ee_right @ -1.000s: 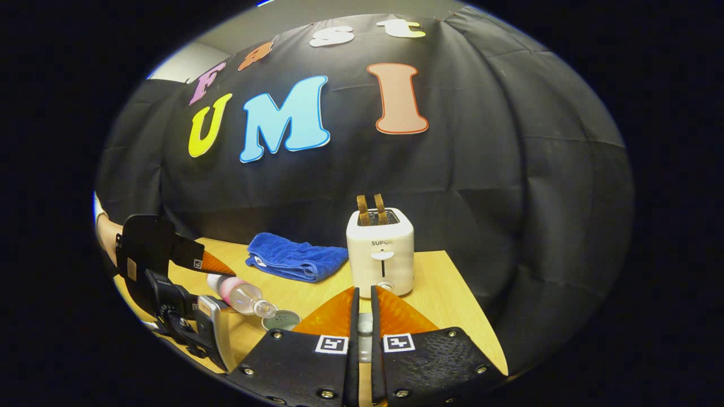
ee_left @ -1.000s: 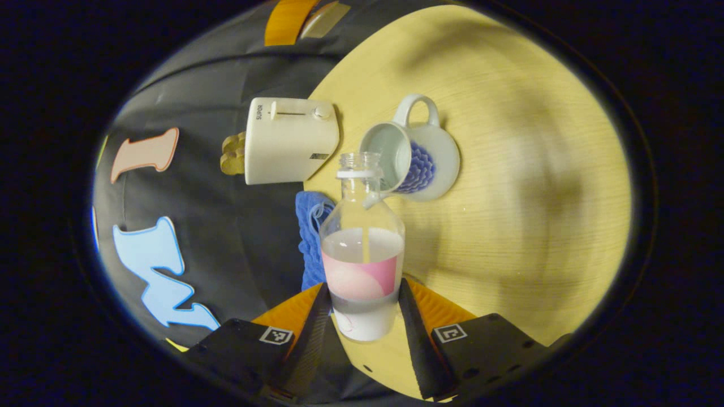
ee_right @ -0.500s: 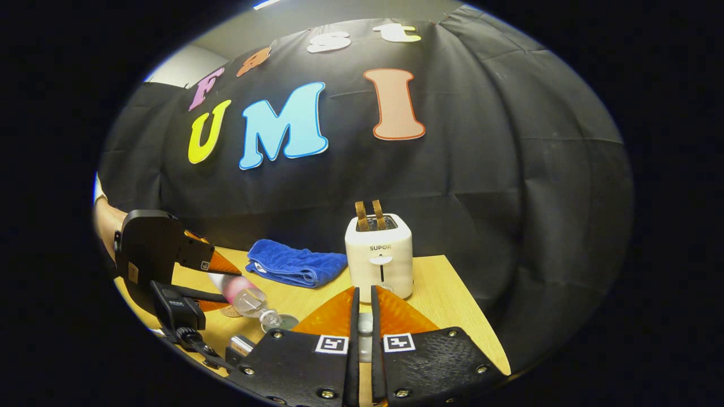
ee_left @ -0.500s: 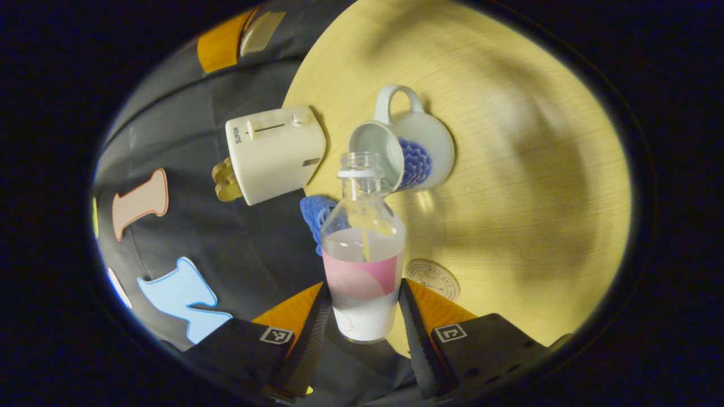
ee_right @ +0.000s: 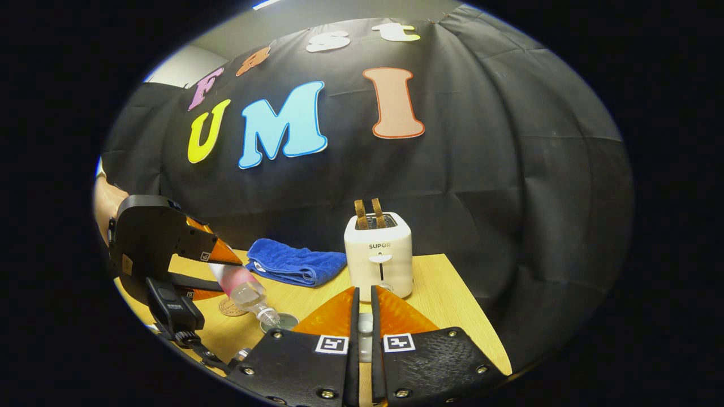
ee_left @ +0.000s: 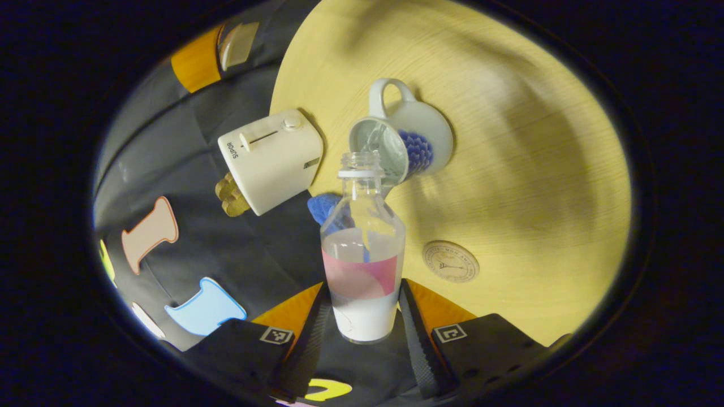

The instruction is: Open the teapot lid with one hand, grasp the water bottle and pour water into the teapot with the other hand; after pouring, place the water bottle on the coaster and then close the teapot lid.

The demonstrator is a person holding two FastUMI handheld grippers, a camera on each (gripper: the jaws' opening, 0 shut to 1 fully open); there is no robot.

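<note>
My left gripper is shut on a clear water bottle with a pink label, capless and tilted mouth-down. Its mouth hangs over the open white teapot with a blue pattern, and water glints inside the pot. A round coaster lies bare on the table near the bottle. In the right gripper view the left gripper tips the bottle over the teapot's opening, with the coaster beside it. My right gripper is shut on a small white piece, the teapot lid, mostly hidden by the fingers.
A white toaster with two slices of toast stands near the table's back edge. A folded blue towel lies to its left. A person's hand holds the left gripper at the far left.
The left gripper has risen and tilted the bottle steeper over the teapot, and the coaster has come fully into its view. The right gripper has held nearly still with the lid.
</note>
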